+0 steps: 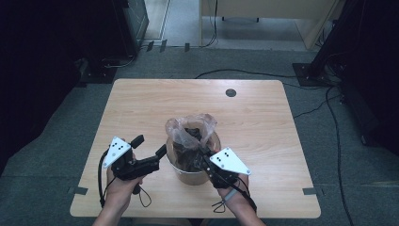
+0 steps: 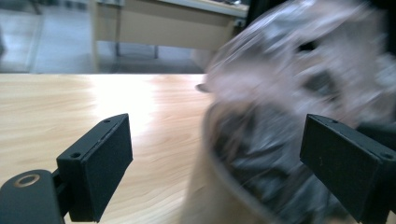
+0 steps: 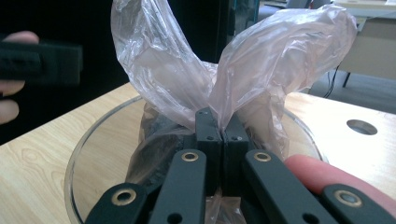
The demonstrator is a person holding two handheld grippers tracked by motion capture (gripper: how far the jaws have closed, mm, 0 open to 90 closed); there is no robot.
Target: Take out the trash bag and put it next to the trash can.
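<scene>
From the high view, a thin clear plastic bag [image 1: 190, 127] of dark contents sits in a round transparent bowl [image 1: 175, 165] near the middle of the pale wooden worktop [image 1: 254, 127]. The left gripper [image 1: 161, 151] hovers just left of the bowl.

In the left gripper view its jaws stand wide apart, the blurred bag to the right.

In the right gripper view, the right gripper [image 3: 219, 128] has its jaws clamped on the bag's gathered neck. The film looks soft, light and slippery, probably tearable; the bunched neck seems the safest hold.
</scene>
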